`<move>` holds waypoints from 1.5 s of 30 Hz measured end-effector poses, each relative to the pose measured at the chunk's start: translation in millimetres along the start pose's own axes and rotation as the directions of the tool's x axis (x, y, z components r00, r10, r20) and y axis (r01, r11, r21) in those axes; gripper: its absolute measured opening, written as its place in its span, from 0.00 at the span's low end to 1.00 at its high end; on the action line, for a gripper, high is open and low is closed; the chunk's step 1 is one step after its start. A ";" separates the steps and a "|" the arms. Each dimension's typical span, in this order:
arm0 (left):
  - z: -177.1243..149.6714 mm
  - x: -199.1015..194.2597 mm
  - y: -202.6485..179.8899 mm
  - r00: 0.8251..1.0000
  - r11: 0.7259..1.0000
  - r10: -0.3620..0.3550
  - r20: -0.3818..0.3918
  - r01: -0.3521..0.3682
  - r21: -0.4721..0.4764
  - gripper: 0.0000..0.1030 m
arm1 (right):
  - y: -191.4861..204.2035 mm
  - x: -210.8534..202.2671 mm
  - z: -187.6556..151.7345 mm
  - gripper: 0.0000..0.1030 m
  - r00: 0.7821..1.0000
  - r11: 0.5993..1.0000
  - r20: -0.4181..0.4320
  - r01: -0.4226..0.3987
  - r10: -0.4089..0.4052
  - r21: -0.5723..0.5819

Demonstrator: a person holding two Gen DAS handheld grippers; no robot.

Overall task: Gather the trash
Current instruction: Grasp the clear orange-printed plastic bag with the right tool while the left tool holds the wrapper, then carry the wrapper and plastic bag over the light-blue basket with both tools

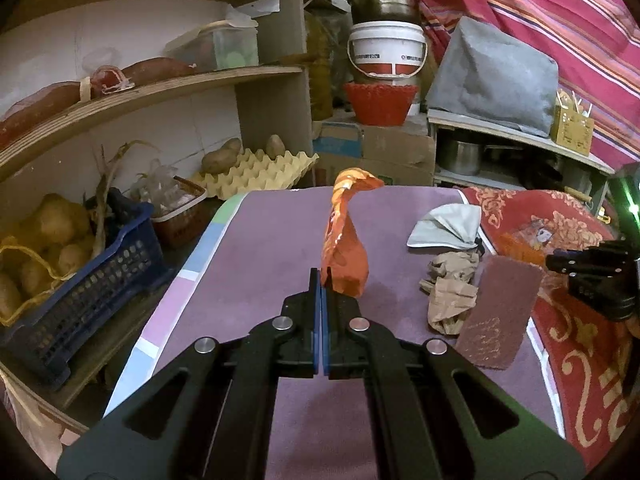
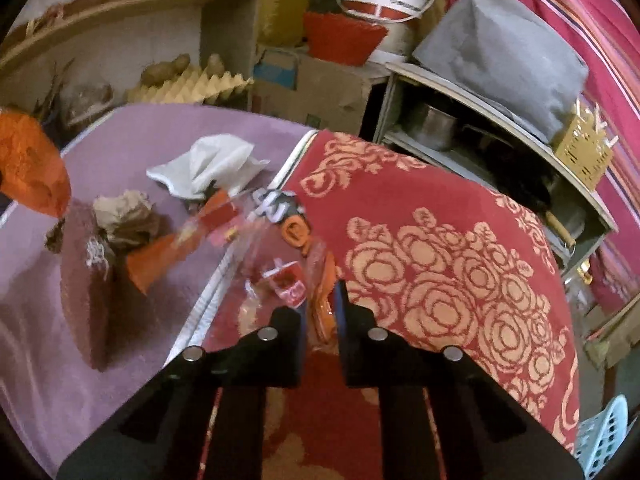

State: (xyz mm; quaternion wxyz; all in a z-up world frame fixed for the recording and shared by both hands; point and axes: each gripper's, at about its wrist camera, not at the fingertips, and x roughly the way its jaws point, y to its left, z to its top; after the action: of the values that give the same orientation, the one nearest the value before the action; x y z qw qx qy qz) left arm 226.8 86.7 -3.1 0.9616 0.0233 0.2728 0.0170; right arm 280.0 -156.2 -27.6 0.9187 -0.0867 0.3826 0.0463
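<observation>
Left wrist view, from the left edge: blue crate of potatoes low on the left, yellow egg tray with two potatoes behind it, wooden shelf arching above. At centre, left gripper pressed together, pinching the lower edge of an orange plastic bag that stands up from the tips over the purple mat. Right of centre on the mat: a grey-white pouch, crumpled brown paper just below it, then a maroon scouring pad leaning tilted beside the paper. Far right edge, mid-height: right gripper, dark, over the red floral rug.

Right wrist view, from the left edge: the same orange bag at mid-left, scouring pad below it, brown paper touching the pad's upper edge, white pouch above. At centre, blurred, a clear wrapper with orange and red print lying across the seam between mat and rug. Bottom centre, right gripper nearly closed, pads pinching the near edge of that wrapper. Upper right: grey cover on a shelf unit.
</observation>
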 end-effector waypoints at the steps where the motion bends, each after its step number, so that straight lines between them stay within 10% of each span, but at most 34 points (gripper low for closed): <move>1: 1.1 -1.1 0.9 1.000 1.000 -0.002 0.001 0.002 -0.006 0.00 | -5.1 -6.2 -0.3 0.11 1.000 1.000 0.010 0.003 -0.003 0.013; 22: 23.1 -86.7 -60.4 0.989 0.995 -0.092 0.115 0.086 0.060 0.00 | -148.3 -194.3 -86.1 0.11 0.964 0.956 0.184 0.144 -0.194 0.254; 45: 7.1 -143.1 -281.1 0.904 0.888 -0.421 0.081 0.391 0.243 0.00 | -290.8 -247.6 -202.2 0.11 0.938 0.856 0.129 0.231 -0.322 0.463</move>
State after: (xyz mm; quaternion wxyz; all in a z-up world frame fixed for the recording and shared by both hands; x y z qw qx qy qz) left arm 114.4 -200.7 62.7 0.9510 0.0737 0.2079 -0.2168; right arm 9.5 -485.4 44.5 0.9451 0.0745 0.2713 -0.1662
